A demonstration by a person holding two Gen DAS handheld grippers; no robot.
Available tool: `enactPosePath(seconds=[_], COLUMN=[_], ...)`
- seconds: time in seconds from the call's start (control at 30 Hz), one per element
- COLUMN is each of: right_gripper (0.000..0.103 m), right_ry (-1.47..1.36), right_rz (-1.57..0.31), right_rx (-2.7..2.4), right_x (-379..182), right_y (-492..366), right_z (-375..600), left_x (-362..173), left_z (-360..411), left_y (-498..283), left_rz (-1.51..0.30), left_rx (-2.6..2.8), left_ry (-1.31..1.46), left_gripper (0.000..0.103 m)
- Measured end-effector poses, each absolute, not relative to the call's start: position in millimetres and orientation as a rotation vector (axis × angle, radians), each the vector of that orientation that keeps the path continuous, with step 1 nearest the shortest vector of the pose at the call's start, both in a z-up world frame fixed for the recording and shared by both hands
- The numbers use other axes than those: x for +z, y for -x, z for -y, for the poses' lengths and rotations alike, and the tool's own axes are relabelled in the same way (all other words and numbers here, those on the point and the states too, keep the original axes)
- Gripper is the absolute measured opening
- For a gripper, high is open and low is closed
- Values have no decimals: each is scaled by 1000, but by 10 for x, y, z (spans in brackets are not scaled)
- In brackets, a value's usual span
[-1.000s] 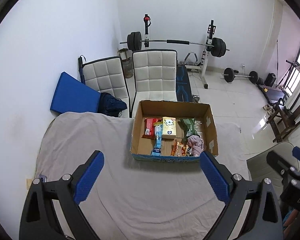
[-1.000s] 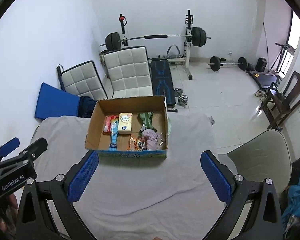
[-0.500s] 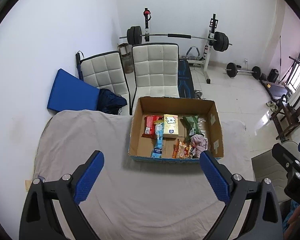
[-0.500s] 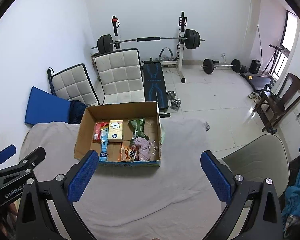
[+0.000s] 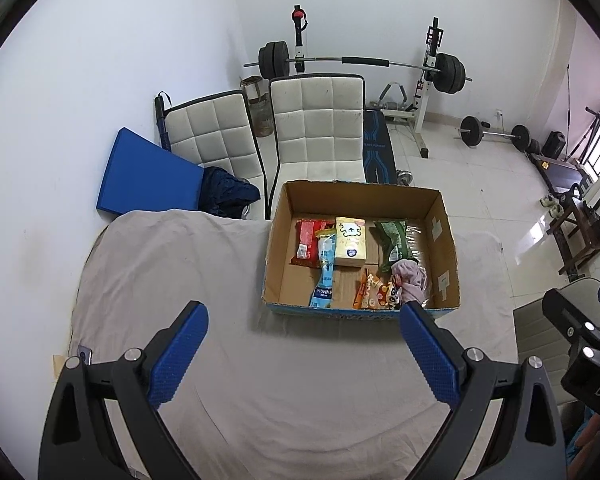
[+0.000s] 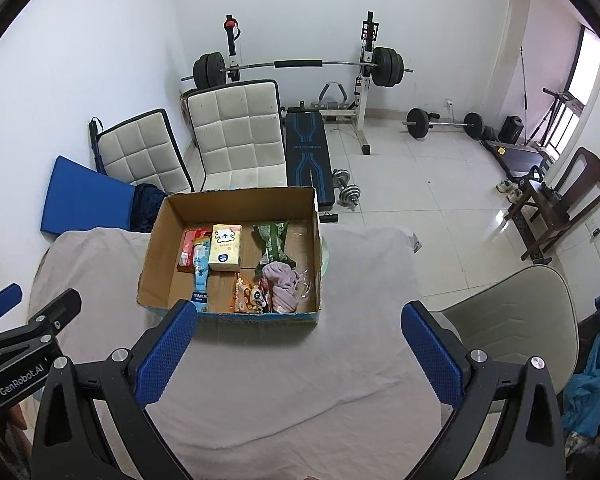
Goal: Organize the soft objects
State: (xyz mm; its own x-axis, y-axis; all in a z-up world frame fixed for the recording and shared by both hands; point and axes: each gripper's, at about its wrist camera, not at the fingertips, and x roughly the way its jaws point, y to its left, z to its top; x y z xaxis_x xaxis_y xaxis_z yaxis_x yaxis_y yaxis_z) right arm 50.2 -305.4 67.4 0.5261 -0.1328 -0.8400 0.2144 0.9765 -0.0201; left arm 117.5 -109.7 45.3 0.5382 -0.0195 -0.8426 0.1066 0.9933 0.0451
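A cardboard box (image 5: pixel 446 232) (image 6: pixel 156 240) stands on a table under a grey cloth (image 5: pixel 172 280) (image 6: pixel 360 280). Inside lie a red packet (image 5: pixel 306 240), a light blue packet (image 5: pixel 325 268) (image 6: pixel 201 270), a yellow tissue pack (image 5: pixel 351 242) (image 6: pixel 225 248), a green packet (image 5: pixel 394 242) (image 6: pixel 274 242), an orange snack bag (image 5: pixel 374 290) (image 6: pixel 250 294) and a pink cloth (image 5: pixel 410 280) (image 6: pixel 282 280). My left gripper (image 5: pixel 304 354) and my right gripper (image 6: pixel 300 356) are both open and empty, above the cloth in front of the box.
Two white padded chairs (image 5: pixel 316 128) and a blue mat (image 5: pixel 148 176) stand behind the table. A barbell rack (image 5: pixel 364 64) and weight bench (image 6: pixel 308 152) are by the far wall. A beige chair (image 6: pixel 512 312) is at the table's right.
Both grippers have risen and pulled back a little, so the box sits lower and more of the room shows. Both stay open and empty.
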Motion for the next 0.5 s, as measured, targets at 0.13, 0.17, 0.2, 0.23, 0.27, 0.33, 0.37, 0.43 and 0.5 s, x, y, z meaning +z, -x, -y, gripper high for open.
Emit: enactPosePath(seconds=[0.13,0.17,0.2,0.23,0.27,0.33,0.37,0.43,0.5], right_gripper=[103,103,103,103,103,103,103,103,103], right_ry=[-86,-86,-83,-82,-81,-77,-76,-76,-76], right_rz=[-990,-989,-988,-986,-985,-983,-981,-982,-983], right_rx=[-209,-209,-210,-210,-210,-210,-212,-212,-212], right_x=[674,686,694,701,697,718,720,724,729], right_y=[-504,-500,-493,-488,-491,-480,-477,-473,-465], right_z=[3049,3050,3047,3046,3043,3040,3037,3035,3034], left_x=[462,469,475,475,479,482,484,483,486], left_z=[1098,1096,1093,1094,1090,1092,1090,1093,1092], left_y=[-1172,-1173,-1169,-1167,-1168,-1173,-1172,-1167,-1165], left_rz=[-996,-994,-994,-994,-993,-995,-994,-991,-991], left_rx=[-80,-77,-80,-82,-83,-85,-85,-82,-85], left_ry=[-93,-93,-92,-91,-90,-92,-90,-93,-90], left_gripper=[98,98,98,98,98,98,98,98,98])
